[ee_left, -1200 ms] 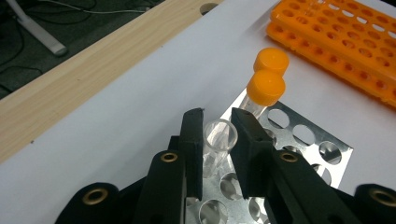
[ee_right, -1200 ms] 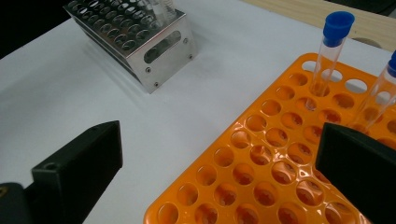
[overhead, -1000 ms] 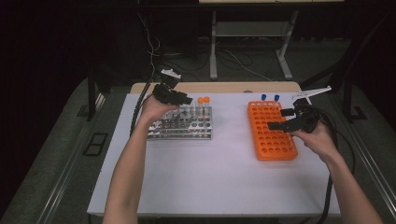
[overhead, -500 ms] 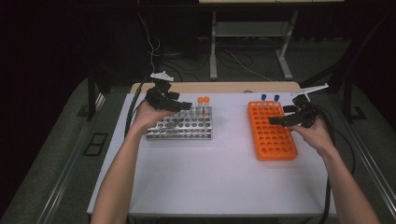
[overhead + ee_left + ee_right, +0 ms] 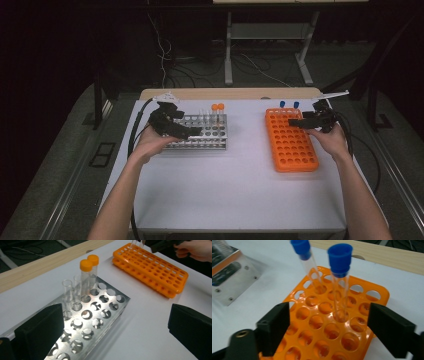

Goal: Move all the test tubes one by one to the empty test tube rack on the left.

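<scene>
The left claw [image 5: 192, 133] stands spread and empty over the steel rack [image 5: 210, 142]. The right claw [image 5: 329, 325], jaws just narrowing, brackets a blue-capped tube [image 5: 340, 282] at the orange rack's [image 5: 295, 150] far end without touching; next it must pinch and lift.

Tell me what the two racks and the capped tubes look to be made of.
Grey rack: seemingly metal, brushed and shiny; its holes mirror the light and the edges look like thin sheet.
Orange rack: likely moulded plastic, smooth and slightly glossy, one uniform colour.
Blue-capped tubes: clear glass or plastic, hard to tell which; the caps look matte plastic.
Orange-capped tubes: likewise clear, with plastic-looking caps.
</scene>
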{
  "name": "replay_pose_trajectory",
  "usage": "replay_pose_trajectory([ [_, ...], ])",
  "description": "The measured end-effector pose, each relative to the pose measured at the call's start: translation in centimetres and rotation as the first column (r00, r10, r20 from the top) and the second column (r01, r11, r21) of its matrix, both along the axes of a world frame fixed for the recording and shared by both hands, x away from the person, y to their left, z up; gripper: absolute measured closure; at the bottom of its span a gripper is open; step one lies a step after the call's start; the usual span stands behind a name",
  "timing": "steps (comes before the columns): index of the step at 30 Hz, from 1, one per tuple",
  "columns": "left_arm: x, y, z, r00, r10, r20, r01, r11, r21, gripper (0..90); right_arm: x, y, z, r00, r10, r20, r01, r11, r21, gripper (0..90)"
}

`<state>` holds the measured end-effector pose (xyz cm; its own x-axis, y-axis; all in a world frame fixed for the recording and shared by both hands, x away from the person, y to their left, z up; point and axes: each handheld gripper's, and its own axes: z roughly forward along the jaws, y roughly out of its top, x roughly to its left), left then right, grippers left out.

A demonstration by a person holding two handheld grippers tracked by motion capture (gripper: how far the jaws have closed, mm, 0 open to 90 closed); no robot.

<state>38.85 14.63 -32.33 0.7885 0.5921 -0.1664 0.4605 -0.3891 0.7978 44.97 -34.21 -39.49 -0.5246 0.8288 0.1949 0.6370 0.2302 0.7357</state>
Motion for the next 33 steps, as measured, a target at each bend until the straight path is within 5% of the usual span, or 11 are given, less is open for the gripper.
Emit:
replay_pose_trajectory([
  [10, -1.6, -0.9, 0.0, 0.9987, -0.048, 0.019, 0.047, 0.9988, 0.009, 0.0, 1.2, 0.6, -1.5, 0.9969, -0.063, 0.046, 0.065, 0.997, -0.038, 46.8],
  [17, -2.0, -1.2, 0.1, 0.9977, -0.062, 0.028, 0.061, 0.998, 0.012, 0.0, 1.4, 1.3, -1.7, 0.995, -0.072, 0.069, 0.077, 0.995, -0.07, 74.8],
  [25, -2.3, -1.5, 0.2, 0.9966, -0.078, 0.025, 0.078, 0.9966, 0.027, 0.0, 0.1, 1.6, 0.3, 0.9893, -0.07, 0.128, 0.086, 0.989, -0.123, 75.8],
  [33, -2.5, -1.8, 0.3, 0.9956, -0.09, 0.025, 0.089, 0.9954, 0.036, 0.0, -2.2, 1.4, 3.5, 0.9905, -0.034, 0.133, 0.046, 0.995, -0.091, 75.7],
])
